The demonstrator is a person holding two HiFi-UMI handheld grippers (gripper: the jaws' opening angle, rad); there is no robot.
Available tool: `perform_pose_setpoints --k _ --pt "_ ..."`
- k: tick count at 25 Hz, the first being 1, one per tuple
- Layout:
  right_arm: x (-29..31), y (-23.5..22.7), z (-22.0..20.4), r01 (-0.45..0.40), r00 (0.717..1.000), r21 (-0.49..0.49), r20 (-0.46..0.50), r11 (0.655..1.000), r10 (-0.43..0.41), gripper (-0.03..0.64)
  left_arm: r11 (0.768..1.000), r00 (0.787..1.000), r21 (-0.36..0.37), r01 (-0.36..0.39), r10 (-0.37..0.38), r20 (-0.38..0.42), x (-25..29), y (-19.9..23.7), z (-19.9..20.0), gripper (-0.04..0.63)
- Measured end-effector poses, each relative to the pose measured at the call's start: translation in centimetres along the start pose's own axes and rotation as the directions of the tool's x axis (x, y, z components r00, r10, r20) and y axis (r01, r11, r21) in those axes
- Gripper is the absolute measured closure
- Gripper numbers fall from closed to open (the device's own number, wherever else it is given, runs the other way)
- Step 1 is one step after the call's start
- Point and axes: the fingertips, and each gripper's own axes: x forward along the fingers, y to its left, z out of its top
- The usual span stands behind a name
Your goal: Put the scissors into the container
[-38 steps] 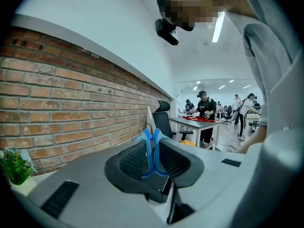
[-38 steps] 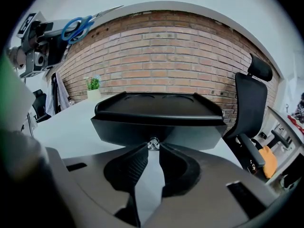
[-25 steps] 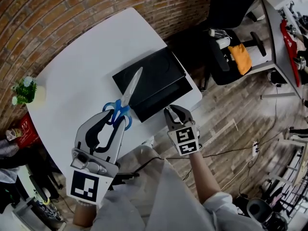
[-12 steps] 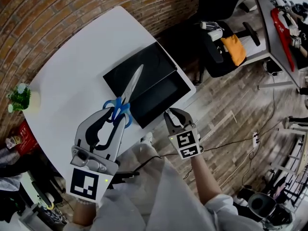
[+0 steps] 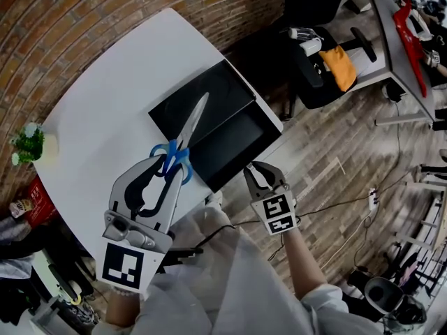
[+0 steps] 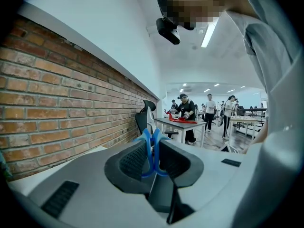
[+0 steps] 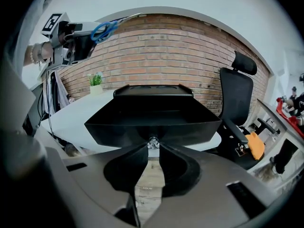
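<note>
Scissors [image 5: 183,137] with blue handles and steel blades hang over the white table [image 5: 105,96], with my left gripper [image 5: 170,165] shut on the handles. Their blades point toward the black container [image 5: 209,100]. In the left gripper view the blue handles [image 6: 152,148] sit clamped between the jaws. The container's drawer [image 5: 237,142] stands pulled out past the table edge. My right gripper [image 5: 250,169] is at the drawer's front, shut on its small shiny knob [image 7: 152,143]. The right gripper view shows the open black drawer [image 7: 152,122] straight ahead, and the scissors [image 7: 105,29] high at the left.
A small potted plant [image 5: 29,142] stands at the table's left edge. A black office chair [image 5: 314,54] with an orange cloth [image 5: 337,68] is beyond the table's right corner. Wooden floor lies under my right gripper. Several people stand far off in the left gripper view.
My right gripper has drawn back toward me and to the right with the knob, and the drawer has slid further out. The left gripper and scissors have barely moved.
</note>
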Motion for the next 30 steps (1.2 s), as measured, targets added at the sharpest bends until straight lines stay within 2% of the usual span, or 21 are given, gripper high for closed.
perform_pose_setpoints --k 13,19,23,30 --pt "-0.3 0.1 -0.2 0.04 0.999 0.033 -0.016 0.999 -0.039 0.523 1.0 1.0 0.017 0.013 -0.013 0.004 -0.4 -0.7 0.5 0.491" --pt "-3.6 -0.9 2.2 0.13 0.99 0.038 0.05 0.991 -0.132 0.525 0.999 0.999 0.033 0.029 -0.03 0.028 -0.5 -1.2 1.8 0.491" --pt "-6.7 -2.0 4.9 0.214 0.966 0.076 0.129 0.974 -0.222 0.543 0.998 0.997 0.044 0.05 -0.052 0.057 -0.6 -1.9 3.0 0.491" --pt "-12.3 -3.3 9.7 0.339 0.896 0.132 0.255 0.931 -0.363 0.557 0.994 0.991 0.066 0.085 -0.091 0.099 -0.9 -2.7 4.6 0.491"
